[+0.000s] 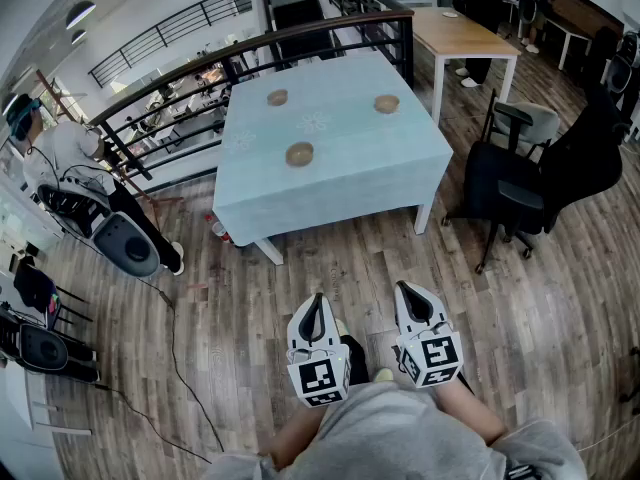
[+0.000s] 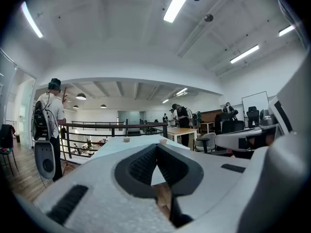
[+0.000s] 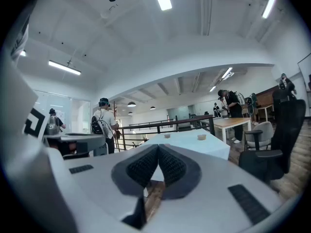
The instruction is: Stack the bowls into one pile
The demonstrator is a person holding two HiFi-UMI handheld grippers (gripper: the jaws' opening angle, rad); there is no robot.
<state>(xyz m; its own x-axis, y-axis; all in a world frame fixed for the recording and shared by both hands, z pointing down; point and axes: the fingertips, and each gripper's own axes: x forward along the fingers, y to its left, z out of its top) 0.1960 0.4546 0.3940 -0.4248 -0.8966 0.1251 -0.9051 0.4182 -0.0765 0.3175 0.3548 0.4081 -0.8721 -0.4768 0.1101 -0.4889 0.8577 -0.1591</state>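
Three small brown bowls stand apart on a table with a pale blue cloth (image 1: 350,183): one at the back left (image 1: 277,97), one at the back right (image 1: 386,103), one nearer the front (image 1: 299,153). I stand on the wooden floor well short of the table. My left gripper (image 1: 317,300) and right gripper (image 1: 404,290) are held side by side near my body, pointing at the table. Both are shut with nothing between the pads. The left gripper view shows its closed tips (image 2: 156,147) and two distant bowls (image 2: 126,140) (image 2: 163,141). The right gripper's tips (image 3: 159,147) also meet, with one bowl (image 3: 201,137) far ahead.
Black office chairs (image 1: 525,183) stand right of the table. A dark railing (image 1: 300,40) runs behind it, with a wooden table (image 1: 455,33) beyond. A cable (image 1: 172,338) and black equipment (image 1: 125,243) lie at the left. A person (image 2: 48,115) stands by the railing.
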